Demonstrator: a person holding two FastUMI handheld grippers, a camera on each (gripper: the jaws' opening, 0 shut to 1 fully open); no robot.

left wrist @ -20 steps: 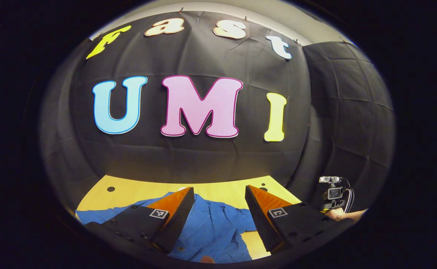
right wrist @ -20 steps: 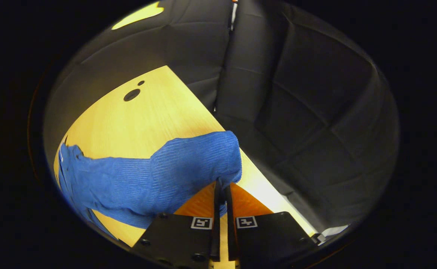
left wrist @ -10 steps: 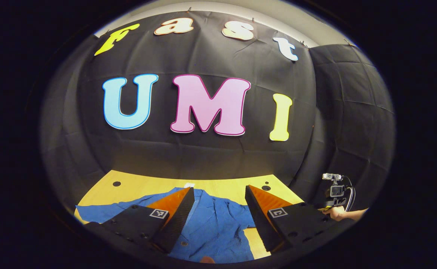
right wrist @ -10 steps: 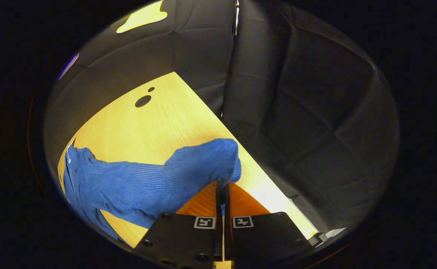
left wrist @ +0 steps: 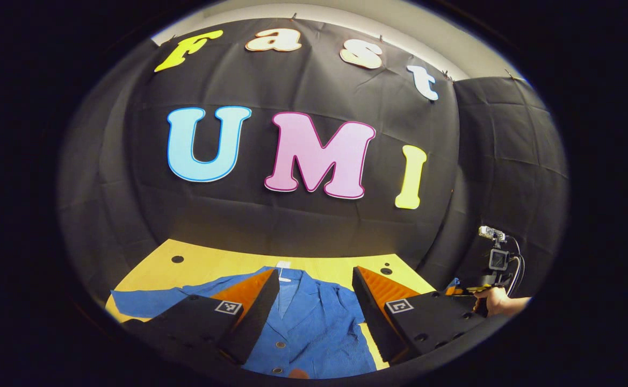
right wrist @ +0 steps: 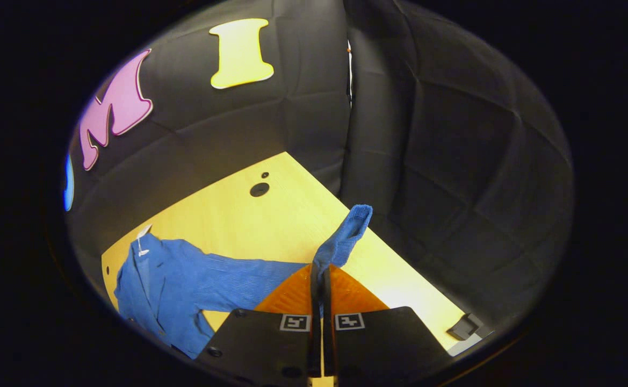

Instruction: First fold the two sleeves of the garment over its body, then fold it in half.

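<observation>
A blue buttoned garment (left wrist: 303, 322) lies face up on the yellow wooden table (left wrist: 211, 266), collar toward the back wall. One sleeve (left wrist: 147, 301) stretches flat to the left. My left gripper (left wrist: 314, 285) hovers open above the garment's chest, nothing between its fingers. In the right gripper view, my right gripper (right wrist: 320, 274) is shut on the cuff of the other sleeve (right wrist: 343, 239), lifted off the table so the cuff stands up above the fingers. That sleeve trails back down to the garment's body (right wrist: 168, 285). The right gripper (left wrist: 488, 269) and the hand holding it show far right in the left gripper view.
The table (right wrist: 271, 220) has round holes near its back corners (right wrist: 259, 189) and ends at the black cloth walls. Its right edge runs diagonally past the lifted sleeve. A small dark part (right wrist: 463, 327) sits at the table's near right corner.
My right gripper has lifted and pulled back with the cuff; the sleeve, bunched before, now hangs stretched and narrow. The left gripper view tilted slightly, showing more of the garment's collar and buttons.
</observation>
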